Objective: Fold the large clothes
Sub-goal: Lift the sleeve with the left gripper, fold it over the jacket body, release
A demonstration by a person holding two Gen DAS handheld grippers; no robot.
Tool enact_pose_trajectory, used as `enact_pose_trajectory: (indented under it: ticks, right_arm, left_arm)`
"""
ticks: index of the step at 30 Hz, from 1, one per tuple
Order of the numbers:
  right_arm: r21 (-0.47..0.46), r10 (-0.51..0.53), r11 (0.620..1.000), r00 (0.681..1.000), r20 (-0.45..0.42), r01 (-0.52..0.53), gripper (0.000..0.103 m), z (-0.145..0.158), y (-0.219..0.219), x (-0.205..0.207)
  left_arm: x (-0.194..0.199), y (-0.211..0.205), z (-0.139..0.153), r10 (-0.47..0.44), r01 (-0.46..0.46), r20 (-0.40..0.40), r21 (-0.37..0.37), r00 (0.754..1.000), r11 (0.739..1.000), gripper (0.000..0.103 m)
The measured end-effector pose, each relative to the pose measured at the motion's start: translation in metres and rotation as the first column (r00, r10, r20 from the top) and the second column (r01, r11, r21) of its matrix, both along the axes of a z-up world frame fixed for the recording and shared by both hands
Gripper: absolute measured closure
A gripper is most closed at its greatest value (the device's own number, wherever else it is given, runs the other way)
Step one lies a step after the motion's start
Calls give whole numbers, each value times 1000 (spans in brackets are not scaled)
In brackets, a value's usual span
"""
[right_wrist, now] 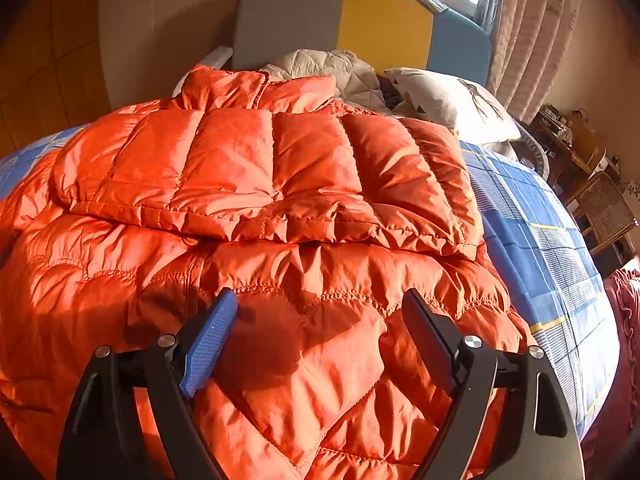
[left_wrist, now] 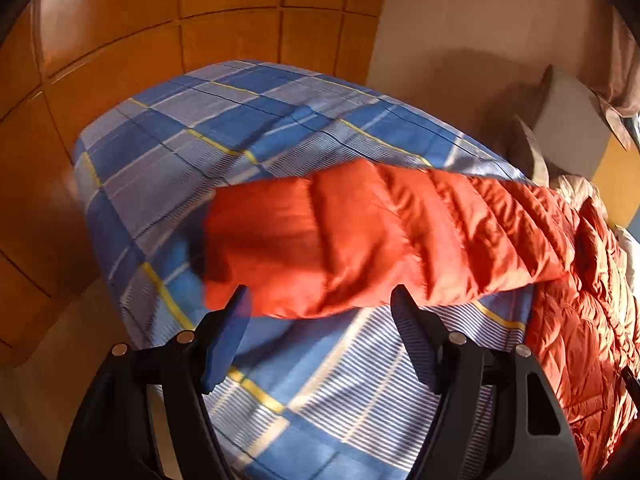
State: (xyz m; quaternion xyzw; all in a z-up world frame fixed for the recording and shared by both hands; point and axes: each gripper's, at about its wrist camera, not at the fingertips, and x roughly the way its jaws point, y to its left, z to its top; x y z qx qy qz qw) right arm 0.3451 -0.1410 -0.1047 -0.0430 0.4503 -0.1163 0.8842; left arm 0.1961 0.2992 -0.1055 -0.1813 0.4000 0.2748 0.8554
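Here, an orange quilted down jacket (right_wrist: 256, 240) lies spread on a bed covered with a blue plaid sheet (left_wrist: 168, 168), its collar toward the headboard.

At the left, one sleeve (left_wrist: 360, 236) stretches straight out across the sheet, away from the body of the jacket, probably so it can be folded inward. The left gripper (left_wrist: 320, 300) hangs over the near edge of that sleeve with its fingers spread wide and nothing between them; the fingertips frame the sleeve's cuff end without clamping it. Orange-brown wooden panels (left_wrist: 120, 40) rise behind the bed on this side, well apart from the work.

In the middle, the other sleeve (right_wrist: 264, 176) is already folded flat across the jacket's chest, which suggests the fold is partly done. The right gripper (right_wrist: 320, 300) hovers above the jacket's lower quilted body, fingers also wide and empty, casting a shadow on the fabric.

Farther right, a cream quilted garment (right_wrist: 340, 72) and a white pillow (right_wrist: 448, 104) crowd the head of the bed, just behind the collar, below a headboard (right_wrist: 360, 24) of grey, yellow and blue panels. They may hamper a fold toward that end. A curtain (right_wrist: 536, 36) and a woven chair (right_wrist: 604, 208) stand beyond the bed's right edge.
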Motion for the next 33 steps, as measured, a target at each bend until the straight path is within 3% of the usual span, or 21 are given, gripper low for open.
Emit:
enact_pose_trajectory:
  ticks: [6, 10, 12, 13, 21, 24, 27, 33]
  right_arm:
    - [-18, 10, 1000, 1000, -6, -10, 19, -4, 8, 3]
    - [-25, 4, 1000, 1000, -14, -4, 19, -5, 8, 6]
    - [-31, 2, 1000, 1000, -12, -2, 19, -4, 7, 6]
    - [-36, 2, 999, 1000, -12, -3, 19, -4, 7, 7]
    - [-28, -21, 999, 1000, -21, 20, 19, -6, 1, 8]
    - [-22, -19, 1000, 1000, -23, 19, 19, -7, 1, 8]
    - [-7, -23, 1000, 999, -26, 22, 19, -10, -1, 9]
    - [26, -14, 1000, 999, -31, 15, 19, -11, -6, 10]
  left_arm:
    - [-7, 46, -12, 60, -61, -39, -21, 997, 998, 34]
    - [4, 53, -25, 22, -25, -57, -47, 998, 999, 62]
    - [12, 53, -27, 2, -5, -58, -44, 998, 999, 89]
    - [14, 52, -26, -8, 6, -44, -39, 999, 999, 96]
    - [32, 16, 12, -117, 117, 111, 7, 987, 993, 102]
    - [47, -16, 36, -223, 224, 186, 17, 957, 974, 102]
    - [67, -60, 57, -360, 363, 237, 33, 902, 931, 102]
    - [104, -174, 76, -627, 637, 275, 61, 729, 768, 102]
